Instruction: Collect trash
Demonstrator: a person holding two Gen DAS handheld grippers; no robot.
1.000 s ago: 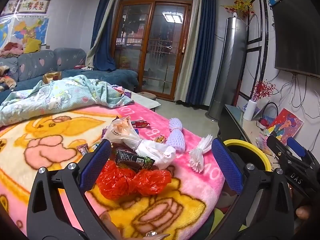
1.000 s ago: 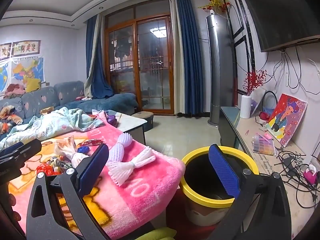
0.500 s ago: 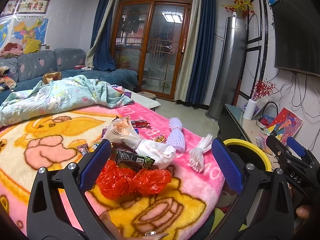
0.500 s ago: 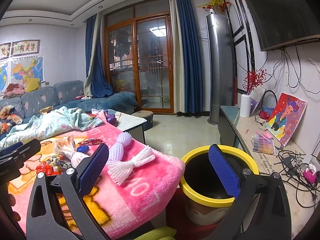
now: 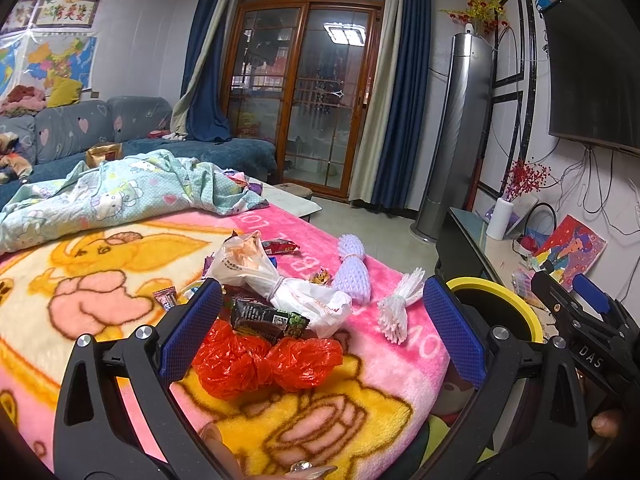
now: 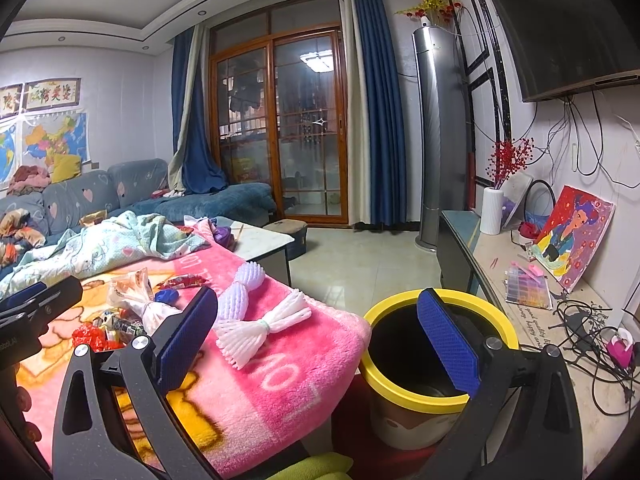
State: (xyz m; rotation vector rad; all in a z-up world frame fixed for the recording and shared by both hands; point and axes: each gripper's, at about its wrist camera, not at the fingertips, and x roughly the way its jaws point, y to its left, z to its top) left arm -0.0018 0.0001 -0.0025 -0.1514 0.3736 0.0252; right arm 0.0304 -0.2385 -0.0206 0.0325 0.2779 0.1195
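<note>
Trash lies on a pink cartoon blanket (image 5: 100, 280): a crumpled red plastic bag (image 5: 264, 360), a dark snack wrapper (image 5: 268, 316), a tied white plastic bag (image 5: 276, 280), a purple foam net (image 5: 352, 268) and a white foam net (image 5: 400, 304). My left gripper (image 5: 320, 332) is open just above the red bag. A yellow-rimmed bin (image 6: 432, 356) stands beside the blanket's edge. My right gripper (image 6: 316, 340) is open and holds nothing, hovering between the white foam net (image 6: 260, 328) and the bin.
A crumpled light-blue quilt (image 5: 120, 196) lies at the blanket's far side, with a blue sofa (image 5: 80, 132) behind. A low TV cabinet (image 6: 540, 320) with cables, a vase and a painting runs along the right wall. A tall grey air conditioner (image 6: 436, 136) stands by the curtains.
</note>
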